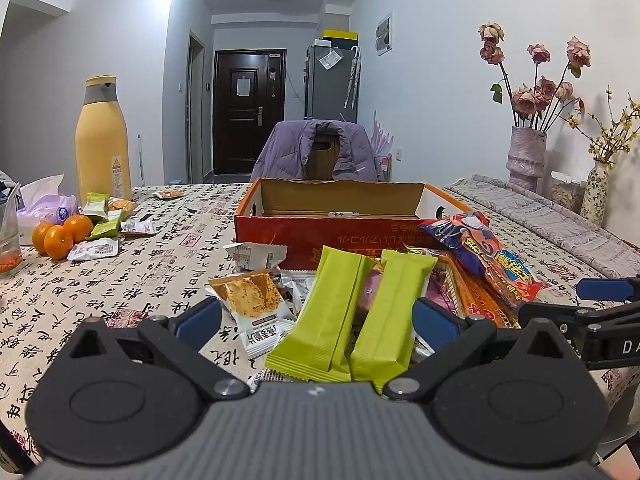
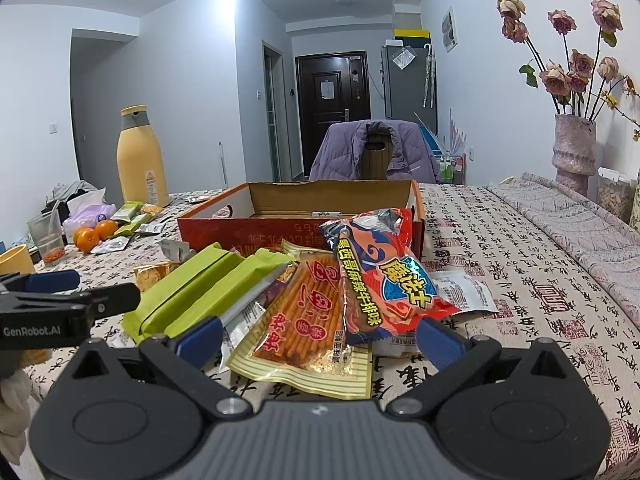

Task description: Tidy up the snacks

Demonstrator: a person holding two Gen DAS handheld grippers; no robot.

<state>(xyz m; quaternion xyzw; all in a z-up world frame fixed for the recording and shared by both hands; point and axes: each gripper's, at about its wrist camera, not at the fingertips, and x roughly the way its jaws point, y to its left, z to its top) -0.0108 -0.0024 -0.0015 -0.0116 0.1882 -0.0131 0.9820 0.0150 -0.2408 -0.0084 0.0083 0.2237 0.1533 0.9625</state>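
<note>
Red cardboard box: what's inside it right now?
The red cardboard box shows bare brown inner walls and a small white strip at its near edge. No snacks show above the rim. Its floor is hidden behind the front wall.

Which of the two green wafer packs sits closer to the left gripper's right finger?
The right green pack, beside the orange stick snack bag. Its edge nearly meets that blue finger pad; the left green pack lies mid-gap.

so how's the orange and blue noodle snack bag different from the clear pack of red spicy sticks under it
The noodle snack bag is opaque, puffy and printed orange and blue; the spicy stick pack is flat, with a clear window showing its red sticks. The bag lies on top, leaning on the red box; the pack lies on the tablecloth. Both sit between the open right gripper's fingers.
</note>
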